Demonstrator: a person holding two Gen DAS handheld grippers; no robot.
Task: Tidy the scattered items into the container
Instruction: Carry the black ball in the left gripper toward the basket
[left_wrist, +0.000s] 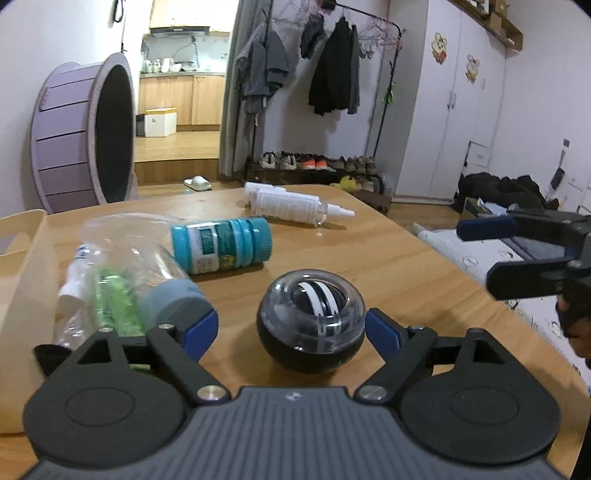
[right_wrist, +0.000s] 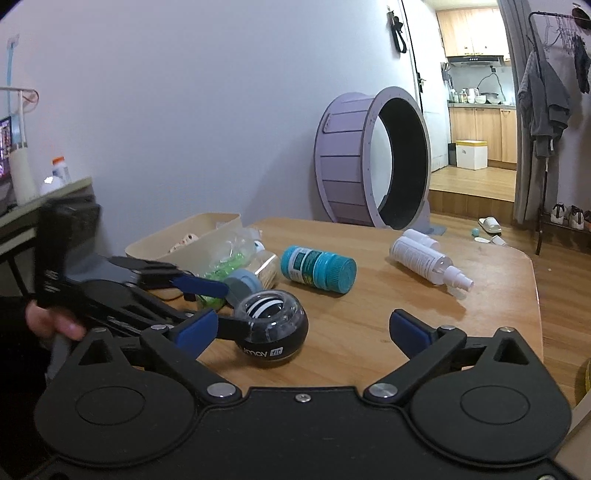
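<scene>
The setting was a lived-in home. A clothes rack (left_wrist: 332, 74) with hanging garments stood over a shoe rack (left_wrist: 317, 164). A kitchen (right_wrist: 476, 92) with wooden cabinets opened behind. A purple cat exercise wheel (right_wrist: 373, 158) stood against the wall.

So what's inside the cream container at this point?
In the right wrist view the cream container shows one small pale patterned item over its rim. Its floor is hidden by the near wall and the clear plastic bag leaning against it.

ball (left_wrist: 311, 320) before jar (left_wrist: 221, 245), on table (left_wrist: 406, 266)
</scene>
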